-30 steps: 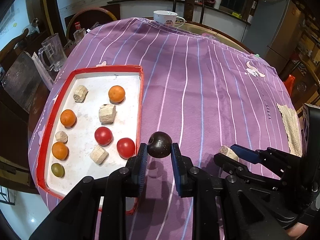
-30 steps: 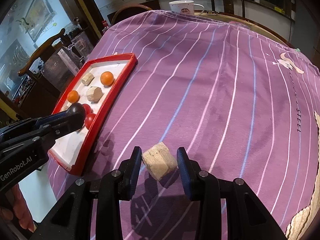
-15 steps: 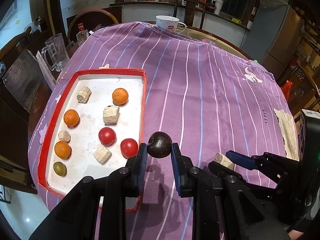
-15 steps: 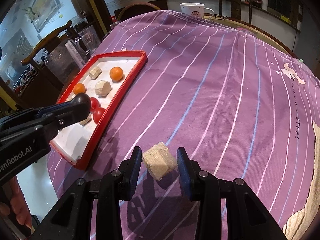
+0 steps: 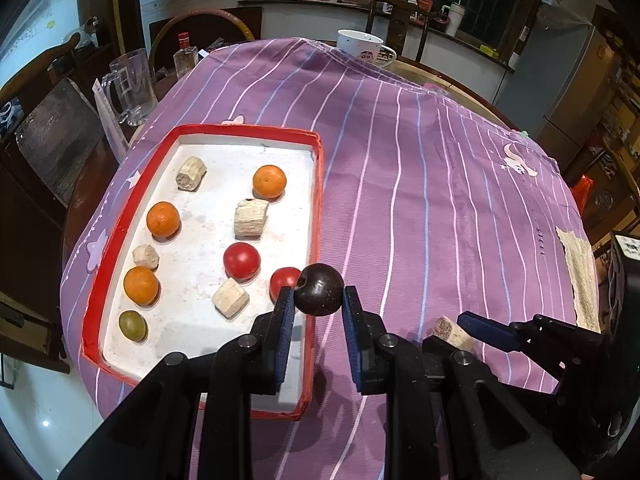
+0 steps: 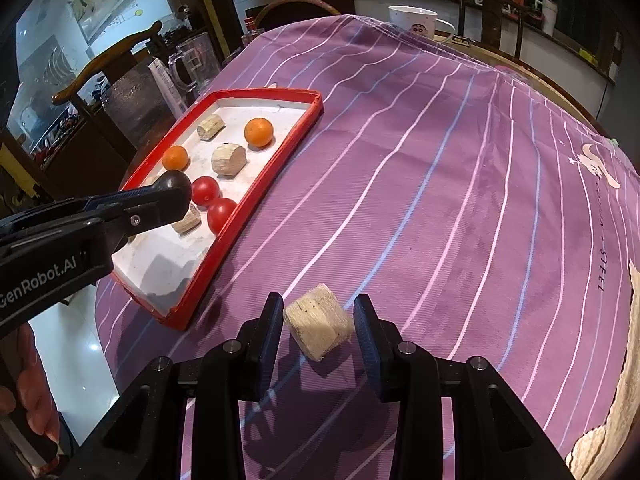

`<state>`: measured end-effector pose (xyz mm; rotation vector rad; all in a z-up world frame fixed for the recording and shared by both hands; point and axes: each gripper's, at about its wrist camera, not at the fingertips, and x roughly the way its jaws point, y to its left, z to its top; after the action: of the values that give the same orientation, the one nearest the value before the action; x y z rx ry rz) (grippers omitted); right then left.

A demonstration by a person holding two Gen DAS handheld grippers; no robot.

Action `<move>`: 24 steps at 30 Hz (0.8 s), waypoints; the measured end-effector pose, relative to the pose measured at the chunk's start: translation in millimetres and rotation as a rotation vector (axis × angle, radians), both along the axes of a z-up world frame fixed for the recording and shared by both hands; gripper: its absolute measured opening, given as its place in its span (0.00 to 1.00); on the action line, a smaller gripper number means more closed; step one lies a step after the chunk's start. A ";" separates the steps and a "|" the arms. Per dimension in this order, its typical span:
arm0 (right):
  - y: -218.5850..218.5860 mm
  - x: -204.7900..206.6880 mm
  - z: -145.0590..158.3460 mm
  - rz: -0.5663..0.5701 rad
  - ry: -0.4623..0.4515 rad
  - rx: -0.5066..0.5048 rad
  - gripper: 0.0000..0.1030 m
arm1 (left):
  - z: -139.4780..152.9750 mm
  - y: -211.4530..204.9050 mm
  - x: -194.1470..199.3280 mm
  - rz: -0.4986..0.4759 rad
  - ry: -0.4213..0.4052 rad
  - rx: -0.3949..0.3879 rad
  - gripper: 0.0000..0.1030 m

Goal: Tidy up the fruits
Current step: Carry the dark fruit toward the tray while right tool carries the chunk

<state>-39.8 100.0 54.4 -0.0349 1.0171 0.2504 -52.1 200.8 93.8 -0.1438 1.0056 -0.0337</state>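
Dark round fruit [image 5: 319, 289] clamped in left hand-held gripper [image 5: 318, 312], pale woody chunk [image 6: 319, 327] clamped in right hand-held gripper [image 6: 319, 320]

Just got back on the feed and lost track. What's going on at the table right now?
A person is sorting fruit into the red tray with two handheld grippers. The left gripper holds a dark round fruit at the tray's near right edge. The right gripper holds a pale chunk above the purple tablecloth. The tray already holds three oranges, two red fruits, a green one and four pale chunks.
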 end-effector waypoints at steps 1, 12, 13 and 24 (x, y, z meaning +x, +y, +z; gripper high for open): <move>1.3 -0.2 -0.1 0.003 -0.001 -0.002 0.39 | -0.5 1.5 0.0 0.003 0.001 0.000 0.22; 14.8 1.8 -5.9 0.032 0.011 0.005 0.39 | -7.1 16.1 -4.8 0.034 0.020 0.008 0.22; 16.2 2.1 -6.3 0.035 0.012 0.005 0.39 | -7.8 18.4 -5.8 0.040 0.022 0.009 0.22; 34.8 3.8 -14.3 0.083 0.033 0.007 0.39 | -15.1 39.1 -13.4 0.090 0.045 0.005 0.22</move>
<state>-36.0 134.8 40.1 -0.0672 1.0486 0.3312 -65.5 239.9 78.8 -0.1856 1.0427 0.0549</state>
